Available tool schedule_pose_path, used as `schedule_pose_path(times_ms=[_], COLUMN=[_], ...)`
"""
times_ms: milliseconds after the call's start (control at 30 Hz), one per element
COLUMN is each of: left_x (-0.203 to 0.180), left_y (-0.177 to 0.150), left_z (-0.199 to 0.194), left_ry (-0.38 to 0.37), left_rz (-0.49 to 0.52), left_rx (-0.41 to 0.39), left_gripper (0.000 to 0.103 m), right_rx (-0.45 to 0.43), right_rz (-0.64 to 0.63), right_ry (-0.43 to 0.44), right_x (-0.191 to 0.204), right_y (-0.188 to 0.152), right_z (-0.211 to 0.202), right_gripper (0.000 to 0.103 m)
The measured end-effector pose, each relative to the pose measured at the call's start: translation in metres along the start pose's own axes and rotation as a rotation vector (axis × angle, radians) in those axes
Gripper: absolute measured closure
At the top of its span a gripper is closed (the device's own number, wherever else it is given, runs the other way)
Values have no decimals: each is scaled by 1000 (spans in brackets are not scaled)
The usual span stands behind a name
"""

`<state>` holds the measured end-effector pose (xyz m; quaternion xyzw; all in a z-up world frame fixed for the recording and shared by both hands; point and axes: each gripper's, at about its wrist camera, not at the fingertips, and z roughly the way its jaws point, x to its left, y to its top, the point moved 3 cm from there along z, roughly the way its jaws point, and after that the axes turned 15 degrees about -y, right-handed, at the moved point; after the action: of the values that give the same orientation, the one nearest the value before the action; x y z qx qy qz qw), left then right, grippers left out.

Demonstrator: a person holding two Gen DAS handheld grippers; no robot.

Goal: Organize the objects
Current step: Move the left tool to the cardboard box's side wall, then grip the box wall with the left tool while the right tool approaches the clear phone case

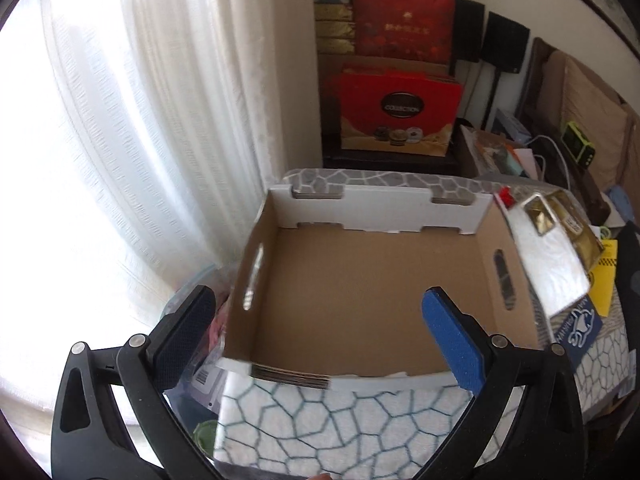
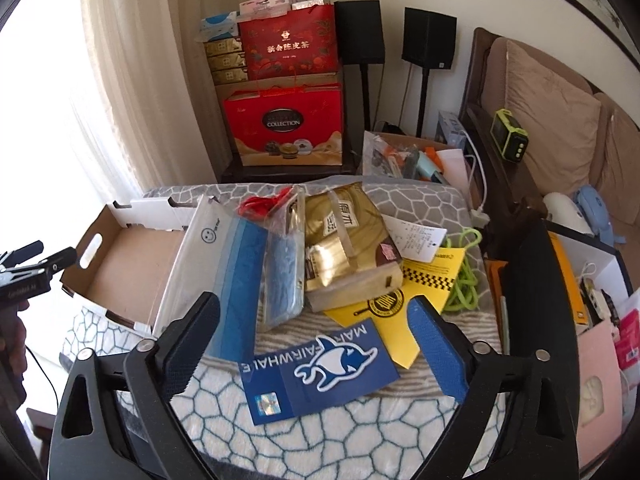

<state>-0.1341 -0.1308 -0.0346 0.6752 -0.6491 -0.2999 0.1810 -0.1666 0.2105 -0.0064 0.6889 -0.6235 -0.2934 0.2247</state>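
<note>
An empty cardboard box point(image 1: 360, 280) with cut-out handles sits on a patterned blanket point(image 1: 320, 420). My left gripper point(image 1: 320, 300) hovers open over its near edge, with nothing between the fingers. In the right wrist view the same box point(image 2: 120, 264) lies at the left, and the left gripper point(image 2: 56, 252) shows beside it. My right gripper point(image 2: 316, 308) stands open above a blue whale card point(image 2: 320, 364), not touching it. Beyond lie a yellow card point(image 2: 404, 312), a gold bag point(image 2: 348, 248), a blue mask packet point(image 2: 284, 276) and a clear zip bag point(image 2: 224, 272).
A green cord point(image 2: 464, 276) and a paper slip point(image 2: 420, 240) lie right of the pile. Red gift boxes point(image 2: 284, 128) are stacked behind the blanket, beside black speakers point(image 2: 360, 32). A sofa cushion point(image 2: 552, 116) and a white bin point(image 2: 592, 264) of clutter stand at the right; a curtain point(image 1: 140, 140) hangs at the left.
</note>
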Motion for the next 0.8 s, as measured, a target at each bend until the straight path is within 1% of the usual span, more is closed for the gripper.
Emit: schedule_pose_path(times_ms=[100, 167, 233, 300, 333, 400, 433, 533, 600, 633, 700, 767, 800], left_x=[30, 45, 58, 66, 69, 73, 75, 75, 75, 76, 77, 77, 77], left_y=[0, -1, -2, -3, -4, -5, -6, -12, -16, -18, -22, -28, -28], left_z=[13, 22, 31, 40, 44, 51, 54, 65, 74, 78, 86, 91, 90], left_ry=[6, 2, -16, -43, -57, -70, -70, -33, -21, -28, -56, -80, -88], left_rz=[-45, -72, -101, -123, -131, -137, -137, -105, -84, -85, -99, -97, -87], left_rx=[29, 52, 76, 98, 109, 133, 145, 190, 225, 242, 274, 296, 291], left_gripper=[1, 6, 9, 11, 13, 20, 21, 31, 46, 52, 79, 90, 93], right_rx=[26, 45, 57, 70, 78, 89, 93, 105, 109, 110, 111, 113, 115], right_rz=[-9, -19, -27, -27, -23, -13, -10, 3, 12, 17, 26, 33, 37], right_ry=[22, 19, 13, 12, 12, 18, 19, 21, 20, 21, 19, 20, 21], right_x=[6, 9, 10, 9, 9, 7, 6, 3, 1, -1, -4, -7, -8], right_y=[3, 4, 3, 4, 4, 4, 5, 6, 7, 8, 9, 10, 10], right_z=[11, 19, 25, 30, 32, 37, 39, 44, 45, 46, 47, 48, 48], right_gripper=[18, 24, 30, 33, 34, 34, 34, 34, 34, 34, 34, 34, 34])
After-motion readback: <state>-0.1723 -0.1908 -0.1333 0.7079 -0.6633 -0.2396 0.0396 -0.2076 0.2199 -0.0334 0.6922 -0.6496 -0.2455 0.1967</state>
